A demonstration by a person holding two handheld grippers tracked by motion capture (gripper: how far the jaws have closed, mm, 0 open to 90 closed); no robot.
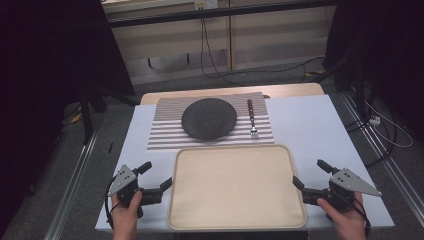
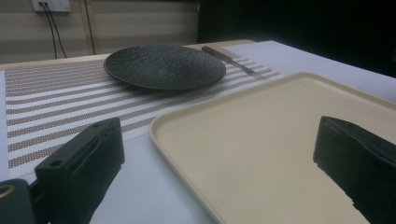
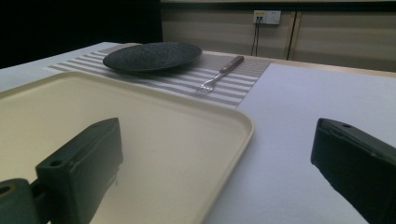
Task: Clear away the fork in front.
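The left hand-held gripper sits low at the near left of the bench, held in the person's left hand. Its two black jaws are wide apart and hold nothing. One jaw tip is just beside the left rim of the tray, the other is out over the bare bench. In the left gripper view, the tray's near corner lies between the jaws.

The right hand-held gripper is at the near right, held in the right hand. Its jaws are wide apart too, with nothing in them. One jaw tip is just beside the tray's right rim. In the right gripper view, the tray's rounded corner lies between the jaws.

The cream tray lies flat between the two hand-held grippers, with nothing on it.

Past the tray is a striped mat. A dark round plate rests on the mat. A fork lies on the mat just to the right of the plate, its brown handle pointing away and its prongs pointing toward the tray.

The bench has a white top.
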